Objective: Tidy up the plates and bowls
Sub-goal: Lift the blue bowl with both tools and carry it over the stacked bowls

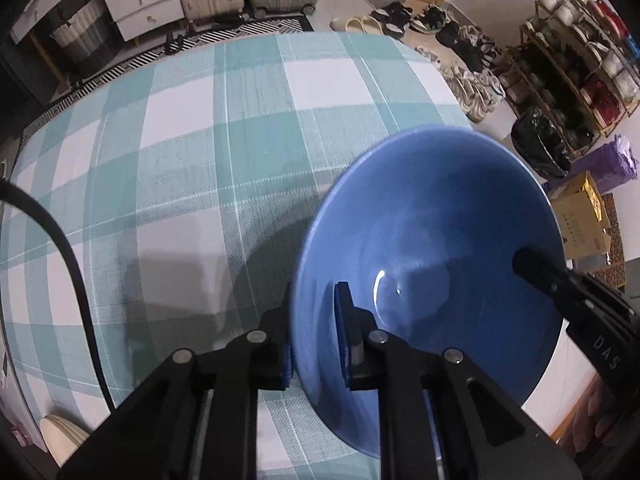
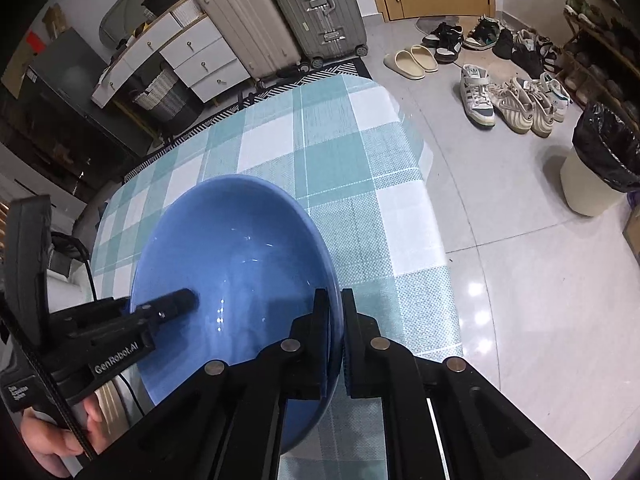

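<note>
A blue bowl (image 1: 432, 264) sits at the near right part of the counter (image 1: 180, 160), which is covered with a teal and white checked cloth, and both tongs have hold of it at once. The left tongs (image 1: 316, 320) are closed on the bowl's left rim, one blue-padded finger outside the wall and the other inside. The right tongs (image 2: 335, 320) are pinched tight on the opposite rim, one finger in the bowl, one outside it. From each wrist view the other tool reaches in over the far side of the bowl: the right tongs show at the right edge of the left view, the left tongs at the left edge of the right view, with a hand (image 2: 52, 440) gripping its handle low in the corner. Whether the bowl rests on the cloth or is lifted clear I cannot tell.

A black cable (image 1: 60, 248) runs across the left side of the counter. Beyond the far edge stand two suitcases (image 2: 280, 20) and a white chest of drawers (image 2: 192, 56). On the tiled floor to the right lie many shoes (image 2: 512, 100), a bin with a black liner (image 2: 600, 160), and a shoe rack (image 1: 580, 72).
</note>
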Demonstrator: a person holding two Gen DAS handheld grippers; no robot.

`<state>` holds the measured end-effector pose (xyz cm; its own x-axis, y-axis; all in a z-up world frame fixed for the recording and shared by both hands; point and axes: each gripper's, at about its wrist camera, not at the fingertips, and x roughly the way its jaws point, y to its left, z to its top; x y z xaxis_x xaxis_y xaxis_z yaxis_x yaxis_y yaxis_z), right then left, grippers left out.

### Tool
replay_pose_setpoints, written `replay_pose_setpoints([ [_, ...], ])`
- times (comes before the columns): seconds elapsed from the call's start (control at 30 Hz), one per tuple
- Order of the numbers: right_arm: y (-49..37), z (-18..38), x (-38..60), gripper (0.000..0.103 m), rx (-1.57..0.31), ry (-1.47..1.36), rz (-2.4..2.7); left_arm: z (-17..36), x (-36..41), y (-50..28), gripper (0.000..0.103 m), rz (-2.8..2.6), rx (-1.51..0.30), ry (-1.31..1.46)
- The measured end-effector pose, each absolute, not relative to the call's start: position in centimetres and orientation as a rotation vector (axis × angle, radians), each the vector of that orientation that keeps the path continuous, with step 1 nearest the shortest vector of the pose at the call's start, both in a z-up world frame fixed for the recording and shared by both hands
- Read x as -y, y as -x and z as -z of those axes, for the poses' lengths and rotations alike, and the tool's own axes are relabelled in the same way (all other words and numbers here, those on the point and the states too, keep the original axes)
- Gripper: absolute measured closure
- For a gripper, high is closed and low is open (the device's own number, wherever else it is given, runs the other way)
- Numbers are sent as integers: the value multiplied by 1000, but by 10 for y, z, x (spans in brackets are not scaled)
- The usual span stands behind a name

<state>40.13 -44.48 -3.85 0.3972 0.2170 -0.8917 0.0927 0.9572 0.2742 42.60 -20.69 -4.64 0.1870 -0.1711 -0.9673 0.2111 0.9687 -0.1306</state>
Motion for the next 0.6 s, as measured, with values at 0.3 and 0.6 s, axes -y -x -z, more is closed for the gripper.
replay_pose_setpoints([
  [0.3,-403,40,434,98,-1174,-323,-102,46,191,-420,88,290,-1360,-41],
  [0.6,-404,41,426,98,-1175,-314,-86,49,176,-417,82,278,-1405,-10],
])
